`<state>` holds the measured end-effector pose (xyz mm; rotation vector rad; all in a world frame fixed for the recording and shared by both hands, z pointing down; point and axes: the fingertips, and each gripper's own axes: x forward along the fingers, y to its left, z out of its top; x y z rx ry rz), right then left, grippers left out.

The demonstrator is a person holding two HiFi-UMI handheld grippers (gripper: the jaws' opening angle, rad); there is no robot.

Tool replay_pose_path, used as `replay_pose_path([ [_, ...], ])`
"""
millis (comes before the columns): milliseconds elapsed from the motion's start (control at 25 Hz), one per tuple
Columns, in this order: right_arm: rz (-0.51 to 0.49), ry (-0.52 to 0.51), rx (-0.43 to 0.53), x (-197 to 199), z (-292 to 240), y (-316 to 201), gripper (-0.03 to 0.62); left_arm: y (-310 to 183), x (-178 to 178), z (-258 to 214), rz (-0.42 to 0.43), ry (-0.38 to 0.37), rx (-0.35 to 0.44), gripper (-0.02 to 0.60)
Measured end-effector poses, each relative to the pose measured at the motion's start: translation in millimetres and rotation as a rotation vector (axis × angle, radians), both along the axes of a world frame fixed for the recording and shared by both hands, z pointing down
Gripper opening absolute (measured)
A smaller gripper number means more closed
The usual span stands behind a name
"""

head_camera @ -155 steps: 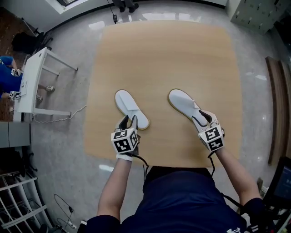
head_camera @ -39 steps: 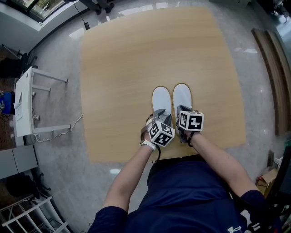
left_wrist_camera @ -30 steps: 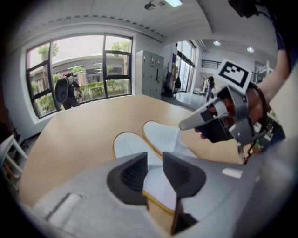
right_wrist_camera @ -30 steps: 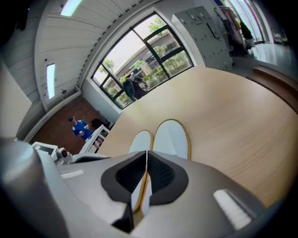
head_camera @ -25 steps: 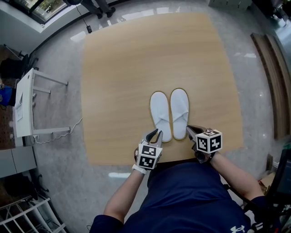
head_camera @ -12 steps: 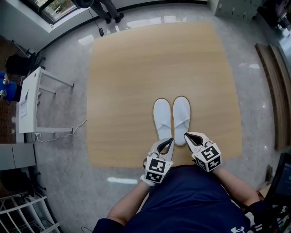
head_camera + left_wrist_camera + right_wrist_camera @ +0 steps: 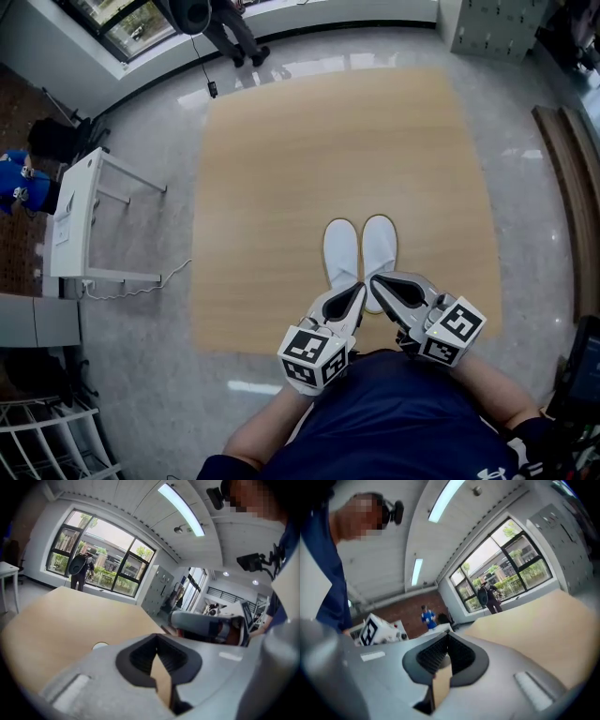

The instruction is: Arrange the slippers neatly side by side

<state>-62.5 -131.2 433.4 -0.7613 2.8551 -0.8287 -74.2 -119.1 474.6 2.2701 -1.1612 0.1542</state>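
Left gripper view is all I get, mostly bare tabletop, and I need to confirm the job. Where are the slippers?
Observer: In the head view, the left slipper and right slipper lie side by side on the wooden table, near the person's edge.
Operator: Toes level?
Observer: Nearly. Both point away from the person; the heels are hidden behind the left tool and right tool.
Operator: Is the right tool holding anything?
Observer: No. Its own view shows its jaws together with nothing between them.
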Motion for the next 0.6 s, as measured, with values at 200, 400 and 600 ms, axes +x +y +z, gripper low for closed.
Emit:
replay_pose_path([
  [200,0.053,-0.093,0.027,16.4,-3.5,-8.1,0.011,3.9,4.8,13.9,-0.018,-0.022,-0.014,0.003],
  [400,0.050,-0.017,0.148,4.9,-4.2,-11.9,0.011,2.9,2.6,9.3,0.026,-0.175,0.132,0.003],
  [600,-0.012,0.029,0.267,-10.2,-43.3,9.8,0.011,8.4,9.0,-16.1,0.056,-0.214,0.194,0.003],
])
